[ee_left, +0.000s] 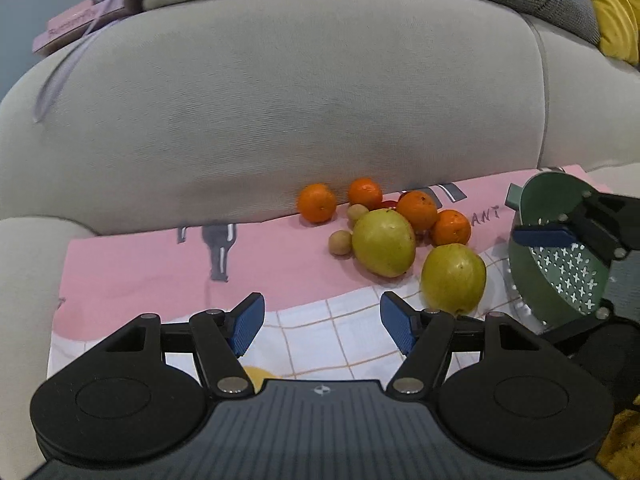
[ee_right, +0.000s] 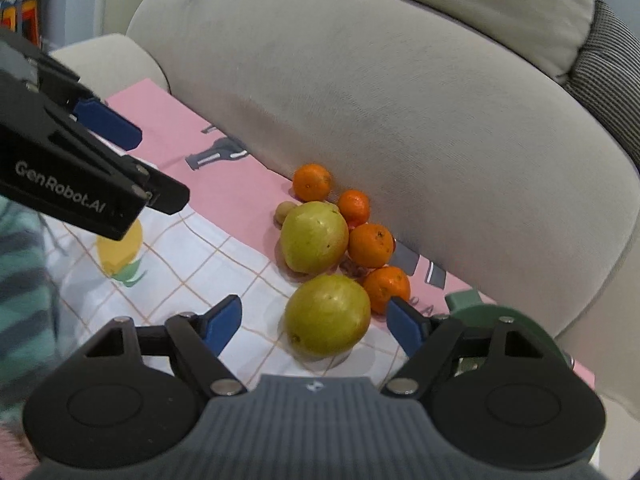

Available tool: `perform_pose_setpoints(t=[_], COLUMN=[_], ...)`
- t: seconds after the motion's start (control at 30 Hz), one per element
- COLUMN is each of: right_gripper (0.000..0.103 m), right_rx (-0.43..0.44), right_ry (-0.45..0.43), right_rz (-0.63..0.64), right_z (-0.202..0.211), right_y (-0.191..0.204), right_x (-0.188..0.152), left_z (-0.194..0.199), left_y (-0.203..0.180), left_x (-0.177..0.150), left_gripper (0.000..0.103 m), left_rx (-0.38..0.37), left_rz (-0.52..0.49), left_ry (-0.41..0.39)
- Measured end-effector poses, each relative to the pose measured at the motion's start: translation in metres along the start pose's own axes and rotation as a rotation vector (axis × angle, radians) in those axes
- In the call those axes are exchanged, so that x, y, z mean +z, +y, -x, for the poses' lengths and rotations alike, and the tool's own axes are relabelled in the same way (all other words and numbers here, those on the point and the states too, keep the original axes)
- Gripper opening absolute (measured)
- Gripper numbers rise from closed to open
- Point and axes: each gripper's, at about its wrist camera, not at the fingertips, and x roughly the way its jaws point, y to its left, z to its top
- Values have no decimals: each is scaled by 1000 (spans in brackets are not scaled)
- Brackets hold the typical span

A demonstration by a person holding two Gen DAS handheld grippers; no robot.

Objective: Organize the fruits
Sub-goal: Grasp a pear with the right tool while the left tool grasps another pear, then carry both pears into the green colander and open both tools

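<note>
The nearest guava is framed just ahead between the open, empty jaws of the right gripper, nearer than the open left gripper

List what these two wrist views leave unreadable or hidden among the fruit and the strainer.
- Red item, left wrist view: wedged behind the far green fruit and the oranges, kind unclear.
- Green strainer, left wrist view: partly covered by the right gripper; right wrist view shows only its rim.
- Brown bits, right wrist view: too small to identify.
- Printed figures on the pink cloth: tops hidden under the sofa cushion.
</note>
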Motion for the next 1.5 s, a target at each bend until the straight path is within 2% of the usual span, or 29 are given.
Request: perform_pose_setpoints(t=[0.17,0.3,0.73,1.03,1.27,1.4,1.5], right_gripper=[74,74,66,66,64,64,64], right_rx=[2,-5,-11,-75,-83,-45,-47], right_ry=[29,45,120,147,125,99,70], right_rz=[32,61,174,270,301,221,215], right_z=[-21,-34,-71,-90,-91,-86,-77], right_y=[-3,-2,7,13,15,1,-5], right_x=[7,9,0,-4,-8,-7,-2], left_z=[-16,-29,-66,-79,-93,-106,-115], left_y=[-2,0,4,3,5,7,9], left_x=[7,9,9,10,19,26,32], left_gripper=[77,72,72,72,72,72,73], left_rx=[-38,-79,-164,-200,-249,-295,-318], left_rz=[-32,-19,24,47,103,167,214], left_ry=[8,22,58,60,67,93,109])
